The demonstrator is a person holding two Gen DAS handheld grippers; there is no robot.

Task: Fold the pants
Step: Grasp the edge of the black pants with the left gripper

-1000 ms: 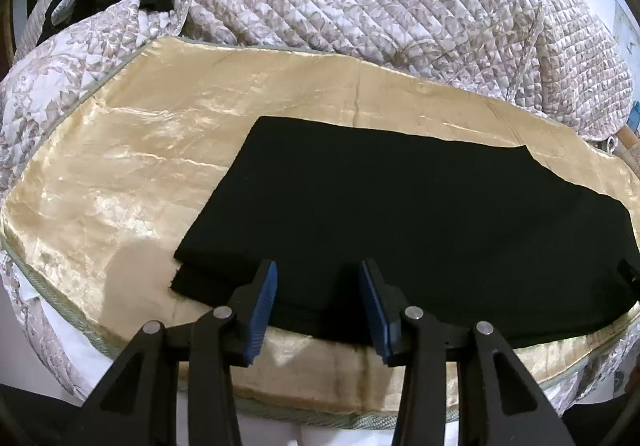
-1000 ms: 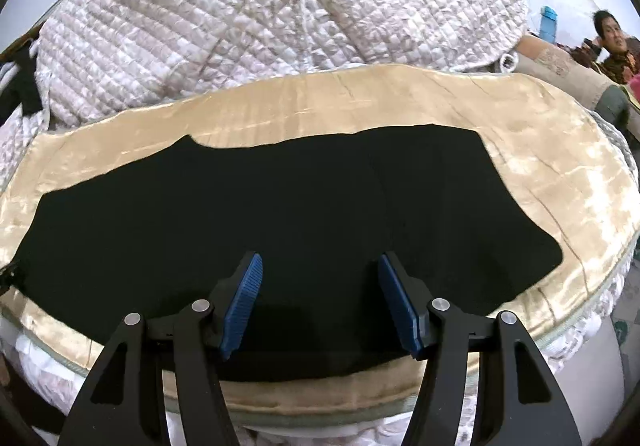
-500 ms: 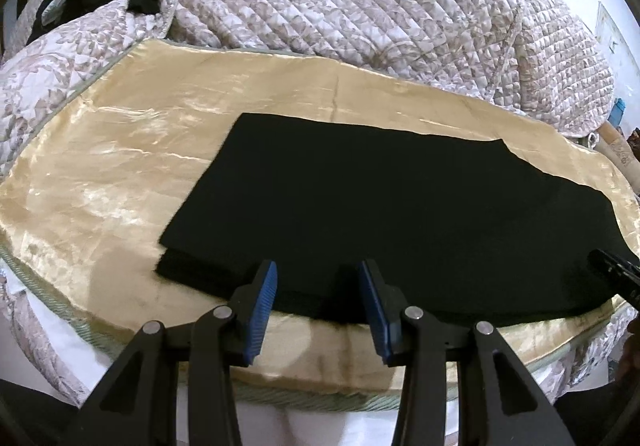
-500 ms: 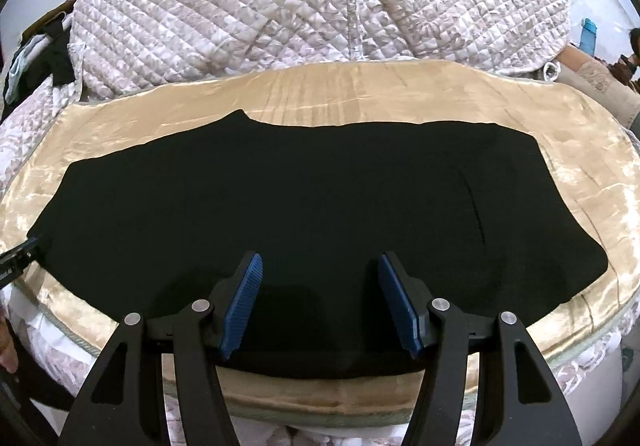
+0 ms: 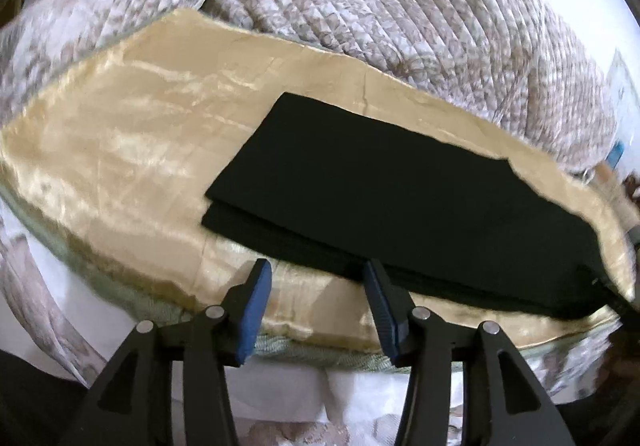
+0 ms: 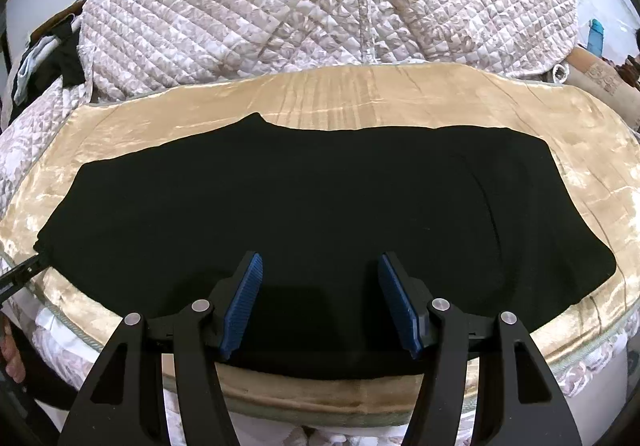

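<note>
Black pants (image 6: 304,205) lie flat, folded lengthwise, on a gold satin cloth (image 6: 360,97). In the left wrist view the pants (image 5: 392,205) run from the leg end at centre to the right edge. My left gripper (image 5: 316,278) is open and empty, just off the pants' near edge at the leg end. My right gripper (image 6: 320,270) is open and empty, low over the near edge of the pants around their middle. The tip of the left gripper shows at the far left of the right wrist view (image 6: 20,274).
A quilted floral blanket (image 6: 340,1) is heaped behind the gold cloth. Dark clothes (image 6: 60,57) lie at the back left. The bed's front edge (image 6: 320,398) runs just under my grippers. A rolled object (image 6: 600,77) lies at the far right.
The left gripper has drawn back toward me and tilted, so its fingers are now off the pants' near edge. The right gripper's view has shifted right; the pants lie as before.
</note>
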